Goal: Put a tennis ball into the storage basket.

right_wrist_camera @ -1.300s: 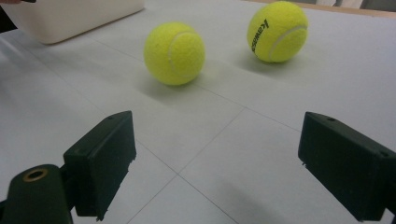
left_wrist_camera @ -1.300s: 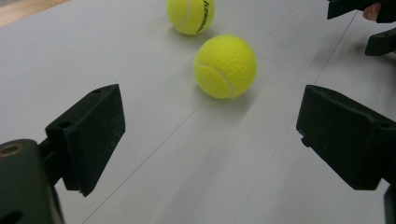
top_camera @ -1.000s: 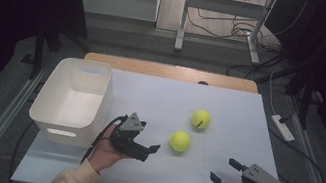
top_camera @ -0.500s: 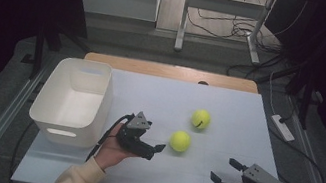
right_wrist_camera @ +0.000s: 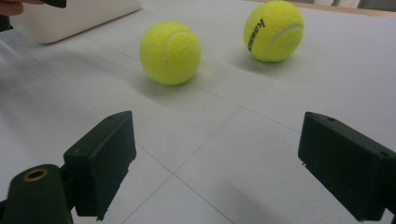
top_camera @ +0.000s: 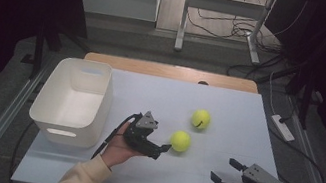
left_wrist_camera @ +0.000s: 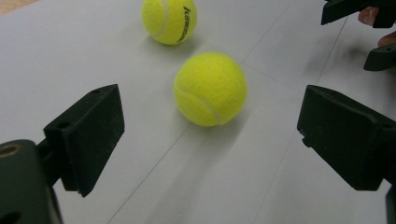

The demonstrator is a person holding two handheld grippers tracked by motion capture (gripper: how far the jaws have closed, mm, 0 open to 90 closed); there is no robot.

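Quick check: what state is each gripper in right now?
Left gripper: open, holding nothing, aimed at the nearer yellow felt tennis ball.
Right gripper: open, holding nothing.

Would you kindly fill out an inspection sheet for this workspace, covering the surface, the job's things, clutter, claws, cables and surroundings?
Surface: pale table top, flat, with thin seam lines.
Job's things: near tennis ball just ahead of the left claw; far tennis ball beyond it, apart, lettering visible; white bin at the left, nothing seen inside.
Clutter: nothing seen.
Claws: left claw open, jaws either side of the near ball's line, not touching it; right claw open, holding nothing, at the near right edge.
Cables: black cable trailing from the left claw; loose floor cables behind the table.
Surroundings: white power strip on the floor at the right; metal frame legs behind; dark room.
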